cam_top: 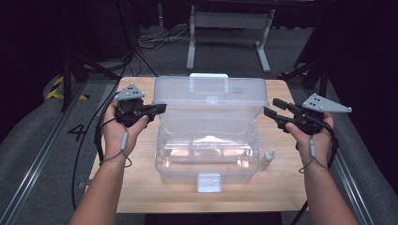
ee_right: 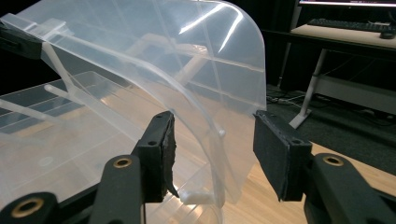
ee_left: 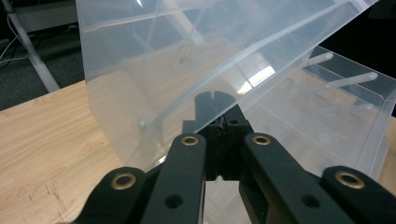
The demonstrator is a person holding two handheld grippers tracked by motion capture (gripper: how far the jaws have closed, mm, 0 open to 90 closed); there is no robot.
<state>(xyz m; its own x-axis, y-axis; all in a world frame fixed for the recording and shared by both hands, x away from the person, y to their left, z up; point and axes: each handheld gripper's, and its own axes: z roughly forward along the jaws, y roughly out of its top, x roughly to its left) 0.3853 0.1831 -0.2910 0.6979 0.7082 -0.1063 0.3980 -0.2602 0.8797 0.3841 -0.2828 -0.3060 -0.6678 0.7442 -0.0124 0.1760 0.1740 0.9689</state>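
Note:
A clear plastic box point(cam_top: 206, 159) stands in the middle of the wooden table, its lid point(cam_top: 211, 93) raised upright at the back. My left gripper point(cam_top: 162, 108) is at the lid's left edge. In the left gripper view its jaws point(ee_left: 215, 100) are shut on the rim of the lid point(ee_left: 187, 56). My right gripper point(cam_top: 270, 107) is at the lid's right edge. In the right gripper view it point(ee_right: 215, 149) stands open, and the curved side of the lid point(ee_right: 163, 60) passes between the pads without being pressed.
A small white dropper bottle point(cam_top: 268, 157) stands on the table point(cam_top: 141, 187) just right of the box. The box's white latch point(cam_top: 209, 182) faces the near edge. Beyond the table are a metal frame point(cam_top: 230, 28) and cables on the floor.

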